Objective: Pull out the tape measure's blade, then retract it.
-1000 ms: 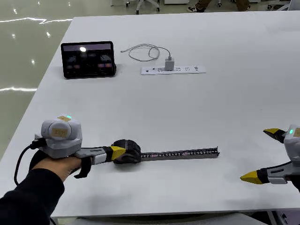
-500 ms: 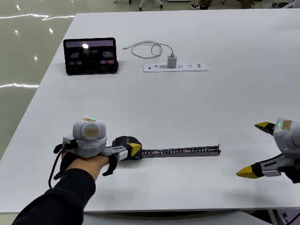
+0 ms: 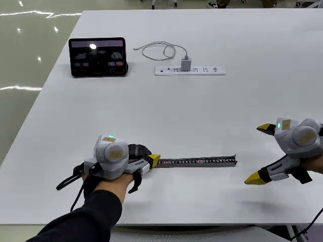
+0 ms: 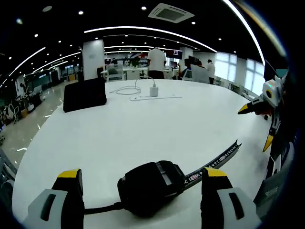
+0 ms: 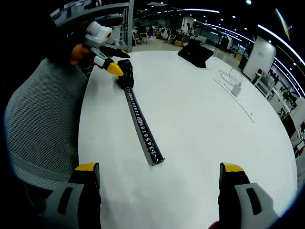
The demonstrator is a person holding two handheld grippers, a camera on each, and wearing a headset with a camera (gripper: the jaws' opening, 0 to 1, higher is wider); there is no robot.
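In the head view the tape measure (image 3: 137, 151) lies near the front edge of the desk (image 3: 202, 116). Its blade (image 3: 197, 162) is drawn out to the right, flat on the surface and parallel to that edge. My left tongs (image 3: 150, 157) are at the case, but their grey housing hides how they stand. The right tongs (image 3: 257, 153) hang spread, apart from the blade tip. Behind the blade the desk is bare up to the power strip (image 3: 190, 70) and the tablet (image 3: 97, 56) at the far left. The left gripper view gives what the head view hides: the two jaws are spread, the black case sits between them with a gap on each side, so they pinch nothing. The right gripper view lets me read the printed numbers on the blade. Its end lies ahead of the spread jaws, well clear of them and close to the desk edge, where a mesh chair (image 5: 43, 119) stands.
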